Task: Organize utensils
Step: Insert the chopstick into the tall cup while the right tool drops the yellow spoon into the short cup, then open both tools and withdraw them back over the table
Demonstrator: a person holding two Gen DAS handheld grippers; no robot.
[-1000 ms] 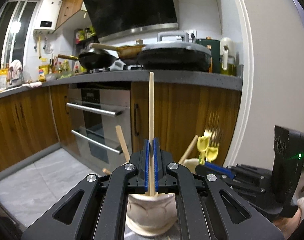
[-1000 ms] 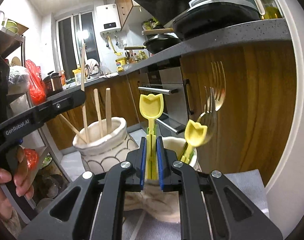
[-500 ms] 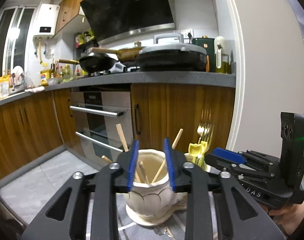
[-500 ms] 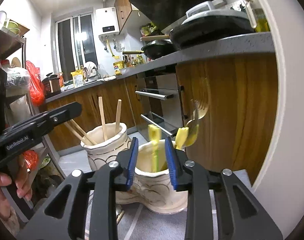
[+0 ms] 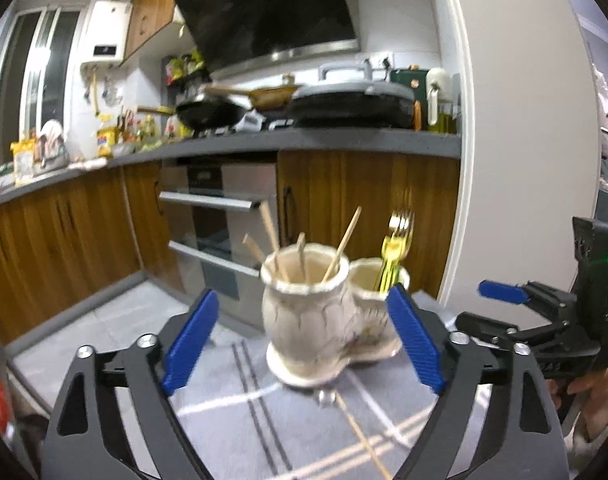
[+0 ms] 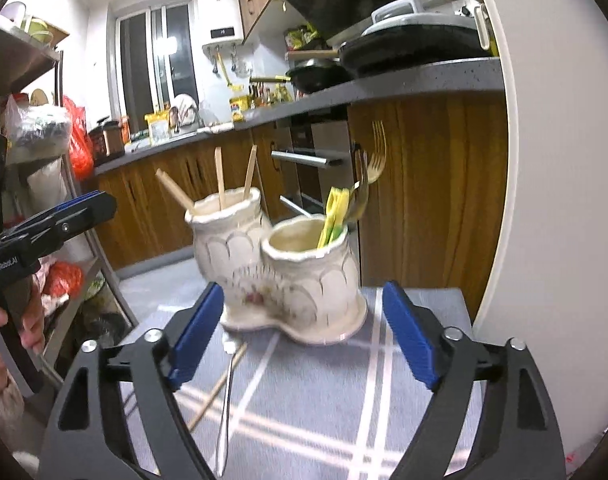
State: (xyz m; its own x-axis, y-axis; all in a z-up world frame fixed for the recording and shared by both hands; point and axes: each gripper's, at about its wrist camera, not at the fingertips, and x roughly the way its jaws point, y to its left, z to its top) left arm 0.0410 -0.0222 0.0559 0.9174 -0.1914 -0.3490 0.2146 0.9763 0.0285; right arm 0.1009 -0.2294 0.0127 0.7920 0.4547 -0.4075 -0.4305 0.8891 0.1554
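Observation:
A cream ceramic double holder [image 5: 315, 320] stands on a grey striped cloth [image 5: 264, 420]. Its taller pot holds several wooden chopsticks [image 5: 341, 242]; the lower pot [image 6: 315, 276] holds yellow-handled utensils [image 6: 333, 216] and gold forks [image 6: 369, 168]. One chopstick [image 5: 363, 440] and a thin metal utensil [image 6: 228, 400] lie on the cloth in front of the holder. My left gripper [image 5: 300, 340] is open and empty, drawn back from the holder. My right gripper [image 6: 304, 336] is open and empty, also in front of it.
The cloth-covered table ends just behind the holder, with grey floor below. Wooden kitchen cabinets [image 5: 363, 208] with an oven stand behind, a white wall [image 6: 543, 200] at the right, and a cluttered shelf [image 6: 32, 152] at the left.
My left gripper let a chopstick go into the taller pot, my right gripper let a yellow utensil go into the lower pot. Both opened wide and drew back.

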